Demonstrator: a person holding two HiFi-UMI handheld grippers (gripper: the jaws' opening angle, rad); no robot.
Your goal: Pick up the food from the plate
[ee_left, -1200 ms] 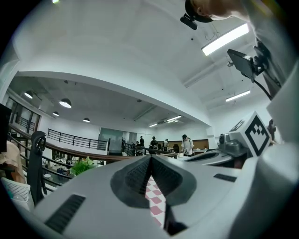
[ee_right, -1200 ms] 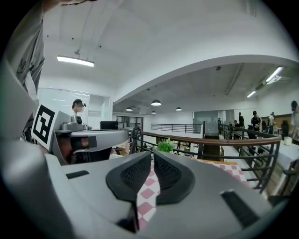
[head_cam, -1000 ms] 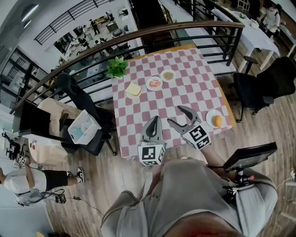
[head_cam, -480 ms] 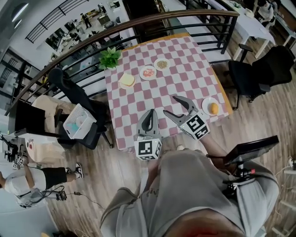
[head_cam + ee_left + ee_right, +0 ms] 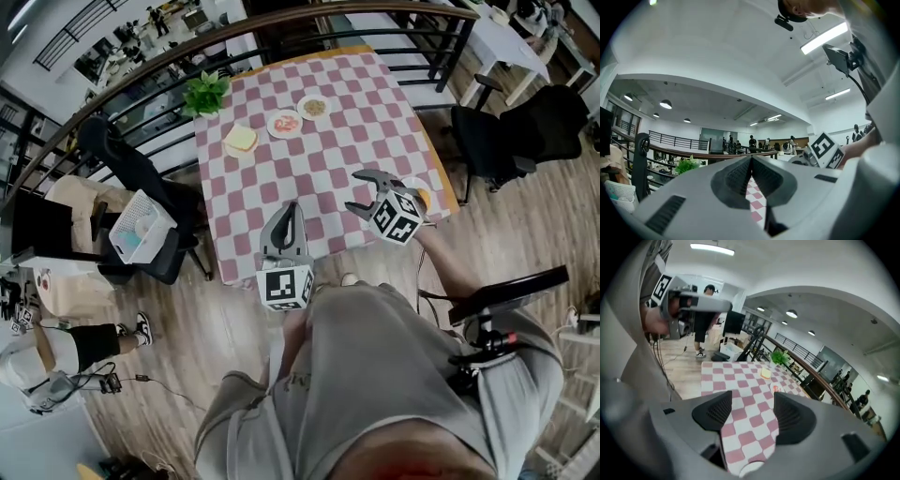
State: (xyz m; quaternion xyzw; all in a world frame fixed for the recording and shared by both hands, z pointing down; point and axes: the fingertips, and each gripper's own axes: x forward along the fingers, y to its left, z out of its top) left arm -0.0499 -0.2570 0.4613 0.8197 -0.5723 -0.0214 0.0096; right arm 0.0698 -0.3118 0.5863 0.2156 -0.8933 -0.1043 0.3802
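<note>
Orange food (image 5: 425,197) on its white plate (image 5: 753,470) lies under and behind the right gripper (image 5: 360,192), whose jaws gape wide and empty, pointing past it; closing there could catch the rim and tip the plate off the worktop (image 5: 309,178) edge. Left gripper (image 5: 288,210) jaws are pressed together, empty. Count: four food portions, three well beyond the jaws, one plant (image 5: 206,92), two grippers

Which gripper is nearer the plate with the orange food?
Right. The right gripper is right beside the plate, fingers open, overlapping it in the head view. The left gripper is at the near edge of the table, well off to the plate's left, fingers shut.
</note>
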